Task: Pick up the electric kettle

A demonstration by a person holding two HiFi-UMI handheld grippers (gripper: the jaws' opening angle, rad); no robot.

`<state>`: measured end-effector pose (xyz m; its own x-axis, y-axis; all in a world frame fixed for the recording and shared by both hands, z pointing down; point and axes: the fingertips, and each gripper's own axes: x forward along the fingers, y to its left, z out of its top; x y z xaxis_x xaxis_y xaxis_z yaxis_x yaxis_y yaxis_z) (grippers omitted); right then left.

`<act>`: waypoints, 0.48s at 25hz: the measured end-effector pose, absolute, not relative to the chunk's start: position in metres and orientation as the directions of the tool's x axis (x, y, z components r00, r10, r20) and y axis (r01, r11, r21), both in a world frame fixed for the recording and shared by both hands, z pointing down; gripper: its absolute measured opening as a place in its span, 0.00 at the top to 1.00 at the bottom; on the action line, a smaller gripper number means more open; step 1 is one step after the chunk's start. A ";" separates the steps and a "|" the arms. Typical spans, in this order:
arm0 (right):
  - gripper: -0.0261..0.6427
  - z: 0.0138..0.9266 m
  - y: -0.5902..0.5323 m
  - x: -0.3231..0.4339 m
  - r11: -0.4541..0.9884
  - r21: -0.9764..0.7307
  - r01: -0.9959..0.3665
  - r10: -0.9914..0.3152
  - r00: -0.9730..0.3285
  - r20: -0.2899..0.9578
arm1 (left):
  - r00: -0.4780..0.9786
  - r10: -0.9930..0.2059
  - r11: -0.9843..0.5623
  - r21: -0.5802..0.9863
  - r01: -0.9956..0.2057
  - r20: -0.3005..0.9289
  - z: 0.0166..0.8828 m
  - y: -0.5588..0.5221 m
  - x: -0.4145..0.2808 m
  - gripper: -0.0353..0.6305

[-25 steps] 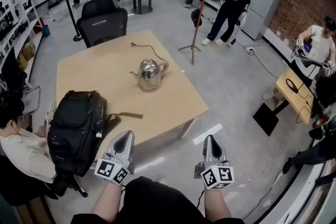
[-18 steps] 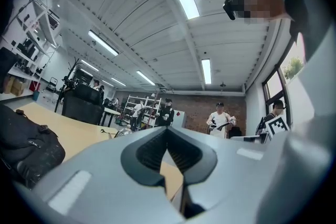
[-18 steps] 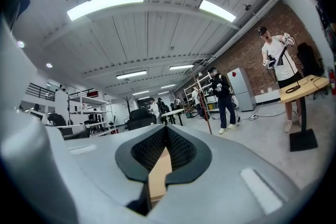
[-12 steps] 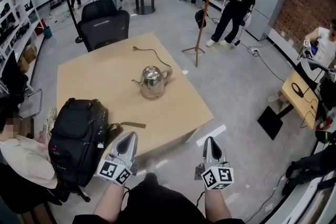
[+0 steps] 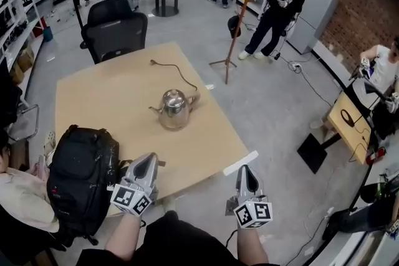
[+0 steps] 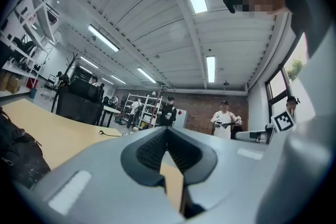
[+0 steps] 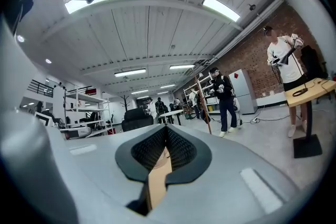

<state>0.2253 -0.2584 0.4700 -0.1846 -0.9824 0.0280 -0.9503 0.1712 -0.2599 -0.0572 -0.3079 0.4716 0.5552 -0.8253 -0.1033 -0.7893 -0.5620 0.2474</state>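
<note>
The steel electric kettle (image 5: 174, 109) stands upright near the middle of the light wooden table (image 5: 100, 93), spout to the left, handle to the right. Its black cord (image 5: 172, 66) trails toward the far edge. My left gripper (image 5: 148, 161) hangs shut and empty over the table's near edge, well short of the kettle. My right gripper (image 5: 245, 169) is shut and empty too, out over the floor beside the table's near right corner. In the left gripper view the shut jaws (image 6: 167, 129) hide the kettle. In the right gripper view the jaws (image 7: 167, 128) are closed with only tabletop behind them.
A black backpack (image 5: 81, 175) lies on the table's near left corner, close beside my left gripper. A black office chair (image 5: 115, 25) stands at the far side. A seated person (image 5: 22, 202) is at the left. Other people stand farther off around the room.
Both grippers have come nearer to the table while staying shut. The left one now reaches over the near edge, and the kettle sits closer in the head view.
</note>
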 end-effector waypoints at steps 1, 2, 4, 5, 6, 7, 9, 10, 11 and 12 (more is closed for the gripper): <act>0.96 0.471 -0.262 0.223 0.172 -0.256 -0.951 -0.982 -0.186 0.031 | 0.556 -0.825 -0.562 0.248 -0.789 -0.100 0.473 -0.311 -0.058 0.95; 0.96 0.472 -0.265 0.222 0.173 -0.254 -0.952 -0.982 -0.187 0.035 | 0.558 -0.824 -0.563 0.247 -0.789 -0.098 0.473 -0.314 -0.058 0.95; 0.96 0.474 -0.271 0.220 0.172 -0.255 -0.951 -0.981 -0.189 0.045 | 0.560 -0.823 -0.564 0.246 -0.788 -0.094 0.474 -0.320 -0.059 0.95; 0.96 0.475 -0.275 0.219 0.172 -0.256 -0.951 -0.980 -0.191 0.051 | 0.560 -0.823 -0.564 0.248 -0.788 -0.091 0.475 -0.323 -0.060 0.95; 0.96 0.475 -0.279 0.218 0.174 -0.254 -0.951 -0.979 -0.194 0.056 | 0.561 -0.823 -0.563 0.250 -0.787 -0.089 0.476 -0.327 -0.060 0.95; 0.96 0.475 -0.283 0.216 0.177 -0.249 -0.952 -0.979 -0.197 0.059 | 0.561 -0.823 -0.563 0.253 -0.787 -0.086 0.477 -0.331 -0.061 0.95; 0.96 0.474 -0.293 0.212 0.184 -0.235 -0.954 -0.977 -0.204 0.062 | 0.561 -0.824 -0.562 0.254 -0.787 -0.083 0.480 -0.339 -0.062 0.95; 0.96 0.472 -0.299 0.210 0.188 -0.229 -0.955 -0.977 -0.206 0.060 | 0.560 -0.824 -0.561 0.255 -0.788 -0.083 0.481 -0.344 -0.063 0.95; 0.96 0.469 -0.304 0.207 0.191 -0.224 -0.956 -0.977 -0.208 0.055 | 0.559 -0.825 -0.560 0.256 -0.788 -0.084 0.481 -0.349 -0.065 0.95; 0.96 0.466 -0.309 0.205 0.194 -0.218 -0.956 -0.977 -0.209 0.048 | 0.556 -0.826 -0.558 0.258 -0.789 -0.088 0.481 -0.355 -0.067 0.95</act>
